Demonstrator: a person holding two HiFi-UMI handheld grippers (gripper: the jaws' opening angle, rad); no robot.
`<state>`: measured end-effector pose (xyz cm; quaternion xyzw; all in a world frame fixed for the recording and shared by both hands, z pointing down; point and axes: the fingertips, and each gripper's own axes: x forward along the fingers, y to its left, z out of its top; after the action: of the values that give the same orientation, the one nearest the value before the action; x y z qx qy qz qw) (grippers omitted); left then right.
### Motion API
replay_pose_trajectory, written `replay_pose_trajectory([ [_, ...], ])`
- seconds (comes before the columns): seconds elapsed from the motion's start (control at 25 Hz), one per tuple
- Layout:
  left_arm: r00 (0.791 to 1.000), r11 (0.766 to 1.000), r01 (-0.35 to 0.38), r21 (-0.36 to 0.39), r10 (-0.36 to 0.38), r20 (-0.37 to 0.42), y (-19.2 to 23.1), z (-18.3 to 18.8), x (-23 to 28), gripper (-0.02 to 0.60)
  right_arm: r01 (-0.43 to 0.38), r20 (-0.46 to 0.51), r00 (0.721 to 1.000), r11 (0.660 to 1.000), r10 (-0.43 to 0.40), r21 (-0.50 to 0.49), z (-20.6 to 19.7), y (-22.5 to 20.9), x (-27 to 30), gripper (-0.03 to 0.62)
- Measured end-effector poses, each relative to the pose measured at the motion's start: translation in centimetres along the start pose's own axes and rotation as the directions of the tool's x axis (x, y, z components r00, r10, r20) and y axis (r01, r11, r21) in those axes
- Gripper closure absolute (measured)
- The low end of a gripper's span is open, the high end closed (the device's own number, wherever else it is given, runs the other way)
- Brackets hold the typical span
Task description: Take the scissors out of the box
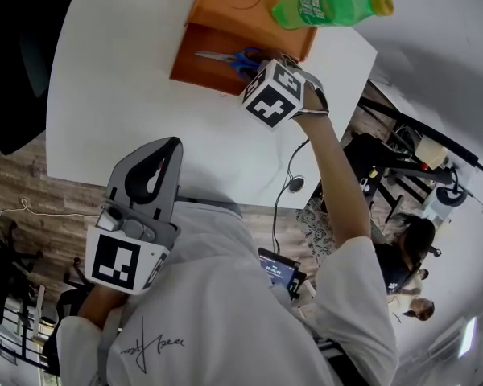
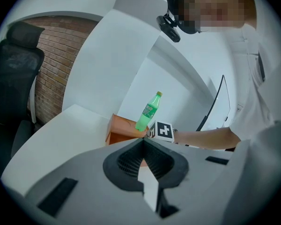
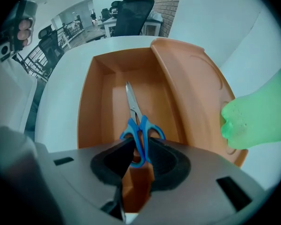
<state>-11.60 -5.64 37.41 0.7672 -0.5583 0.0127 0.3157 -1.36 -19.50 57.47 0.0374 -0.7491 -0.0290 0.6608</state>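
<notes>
Right gripper (image 3: 138,149) down in the orange box (image 3: 103,107), jaws on the scissors' handles.

The scissors (image 3: 138,125) lie flat on the floor of the box, blades closed and pointing away from the gripper. Their blue handle loops sit at the near end, between the two pads. Jaws are part-closed: both pads appear to press the handles from either side, with the scissors not lifted. The box stands on the white table (image 1: 121,95) with its lid raised, and a green bottle (image 3: 260,121) stands just beside the lid. The left gripper (image 2: 143,142) is held well back from the box, near the person's body. Its jaw tips are together, with nothing between them.
</notes>
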Motion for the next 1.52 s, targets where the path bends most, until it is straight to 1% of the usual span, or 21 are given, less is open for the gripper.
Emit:
replay_pose_trajectory([
  [0.2,1.000,1.000,-0.004,-0.008,0.004,0.000,0.4,0.1,-0.1,0.577,-0.015,-0.008,1.000,1.000,0.015,-0.005,-0.1,-0.1,0.0,0.499],
  [0.52,1.000,1.000,-0.008,-0.018,0.008,0.008,0.9,0.1,-0.5,0.577,-0.002,0.001,1.000,1.000,0.002,-0.022,0.0,0.0,-0.1,0.497],
  [0.72,1.000,0.999,-0.001,-0.046,0.003,0.024,1.0,0.4,-0.6,0.577,-0.010,-0.004,1.000,1.000,0.010,-0.012,0.0,-0.1,-0.1,0.497],
  [0.96,1.000,0.999,-0.017,-0.027,0.017,0.007,1.1,-0.4,-0.7,0.577,-0.035,0.010,0.999,0.999,0.035,0.016,-0.1,0.4,-0.4,0.499],
  [1.16,0.999,0.998,-0.052,0.036,0.052,0.004,1.1,-0.3,-0.7,0.577,-0.029,0.019,0.999,0.999,0.028,0.033,0.0,0.3,-1.1,0.499],
  [1.32,0.998,0.998,-0.060,0.023,0.060,0.002,1.2,-0.5,-0.6,0.577,-0.030,0.021,0.999,0.999,0.029,0.033,0.1,0.3,-1.3,0.499],
  [1.52,0.998,0.997,-0.065,0.029,0.065,0.010,1.4,-0.3,-0.7,0.577,-0.025,0.028,0.999,0.999,0.024,0.043,0.0,0.2,-1.6,0.499],
])
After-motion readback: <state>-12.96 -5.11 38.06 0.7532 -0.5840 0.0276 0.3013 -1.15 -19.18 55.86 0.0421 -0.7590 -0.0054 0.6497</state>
